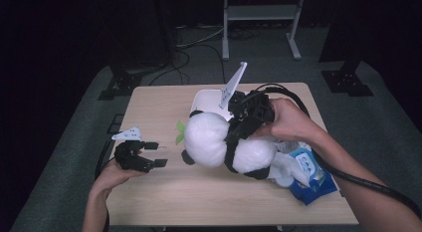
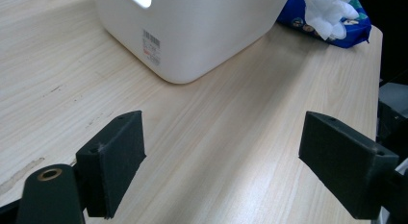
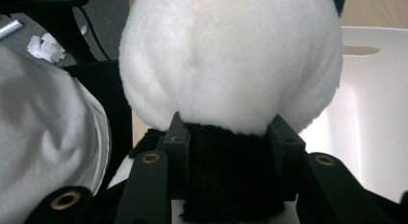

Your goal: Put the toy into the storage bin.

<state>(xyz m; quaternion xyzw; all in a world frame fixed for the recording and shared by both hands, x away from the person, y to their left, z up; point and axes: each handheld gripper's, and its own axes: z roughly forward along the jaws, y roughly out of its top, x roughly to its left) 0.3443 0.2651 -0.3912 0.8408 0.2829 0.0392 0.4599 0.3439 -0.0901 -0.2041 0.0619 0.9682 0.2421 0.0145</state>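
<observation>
Right claw (image 3: 226,137): clamped on toy panda's (image 1: 226,142) black neck band
Panda: held above surface (image 1: 164,197), beside white bin (image 1: 206,100)
Left claw (image 1: 152,155): jaws apart, empty, well left of panda

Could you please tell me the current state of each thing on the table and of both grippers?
Panda: lifted clear of the table, lying sideways, gripped at its black neck band.
Right gripper: shut on the panda.
Left gripper: open, empty, low over the table.
Bin: upright, behind the panda.
Wipes pack: lying at the right edge, tissue pulled out.
</observation>
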